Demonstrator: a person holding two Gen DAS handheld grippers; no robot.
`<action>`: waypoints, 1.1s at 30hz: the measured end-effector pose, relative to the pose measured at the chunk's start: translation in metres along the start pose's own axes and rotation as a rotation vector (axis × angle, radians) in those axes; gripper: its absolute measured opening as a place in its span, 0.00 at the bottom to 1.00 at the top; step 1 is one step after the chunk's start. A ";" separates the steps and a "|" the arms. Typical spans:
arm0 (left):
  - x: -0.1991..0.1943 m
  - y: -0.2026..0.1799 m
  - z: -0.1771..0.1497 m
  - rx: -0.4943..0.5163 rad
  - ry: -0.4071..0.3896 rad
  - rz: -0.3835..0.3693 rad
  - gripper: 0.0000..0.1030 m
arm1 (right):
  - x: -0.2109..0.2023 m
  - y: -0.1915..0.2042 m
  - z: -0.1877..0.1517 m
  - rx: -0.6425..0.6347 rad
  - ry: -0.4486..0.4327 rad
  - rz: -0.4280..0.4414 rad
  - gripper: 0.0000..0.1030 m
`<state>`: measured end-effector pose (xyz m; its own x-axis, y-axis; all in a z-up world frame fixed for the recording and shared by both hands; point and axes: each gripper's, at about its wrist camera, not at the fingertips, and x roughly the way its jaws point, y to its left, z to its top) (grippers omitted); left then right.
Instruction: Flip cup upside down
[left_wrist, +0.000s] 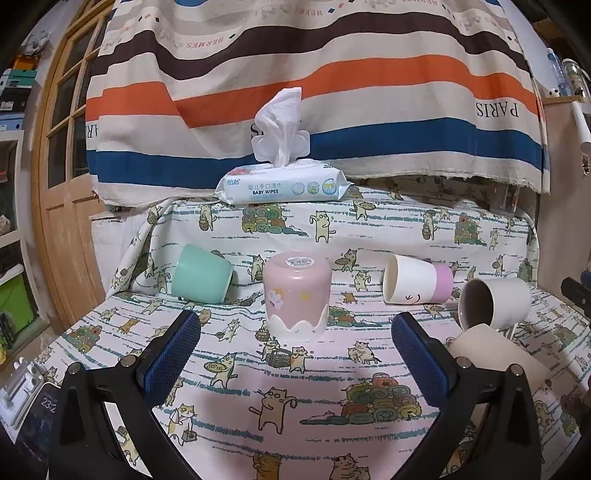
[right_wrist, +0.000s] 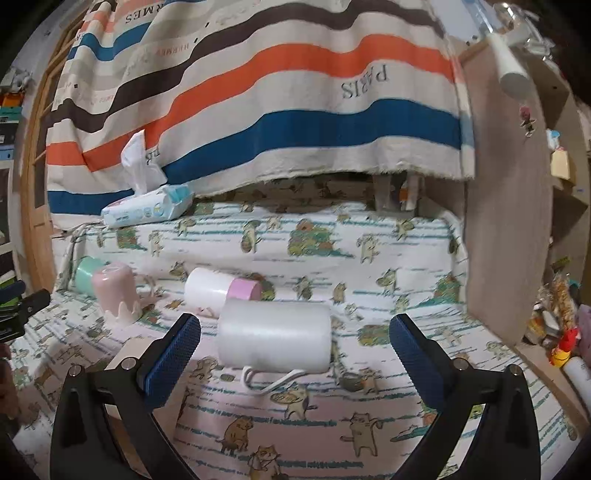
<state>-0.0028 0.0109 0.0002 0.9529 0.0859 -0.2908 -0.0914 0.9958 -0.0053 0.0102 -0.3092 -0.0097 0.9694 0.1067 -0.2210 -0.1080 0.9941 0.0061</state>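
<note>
A pink cup (left_wrist: 296, 293) with a white wavy rim stands upside down on the cat-print cloth, just beyond my open, empty left gripper (left_wrist: 295, 328). It also shows in the right wrist view (right_wrist: 115, 293). A white mug (right_wrist: 274, 338) lies on its side with its handle low toward me, just beyond my open, empty right gripper (right_wrist: 295, 332). The mug shows at the right in the left wrist view (left_wrist: 493, 303), mouth facing left. A mint cup (left_wrist: 201, 275) and a white-and-pink cup (left_wrist: 417, 284) also lie on their sides.
A pack of baby wipes (left_wrist: 282, 186) sits on the raised back ledge under a striped hanging cloth (left_wrist: 314, 85). A beige card (left_wrist: 498, 356) lies under the mug. A wooden door (left_wrist: 62, 166) is at the left, a board (right_wrist: 509, 206) at the right.
</note>
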 end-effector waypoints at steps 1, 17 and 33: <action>0.000 0.000 0.000 -0.001 -0.002 0.000 1.00 | 0.002 0.000 -0.001 0.001 0.020 0.015 1.00; 0.000 0.007 -0.002 -0.048 0.045 -0.081 1.00 | -0.002 0.007 -0.003 -0.012 0.023 -0.059 1.00; 0.055 -0.106 0.042 -0.043 0.567 -0.221 1.00 | -0.004 -0.001 -0.002 0.017 0.021 -0.157 1.00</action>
<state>0.0714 -0.0885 0.0253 0.6490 -0.1642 -0.7428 0.0677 0.9850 -0.1587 0.0060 -0.3107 -0.0113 0.9693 -0.0503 -0.2406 0.0485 0.9987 -0.0134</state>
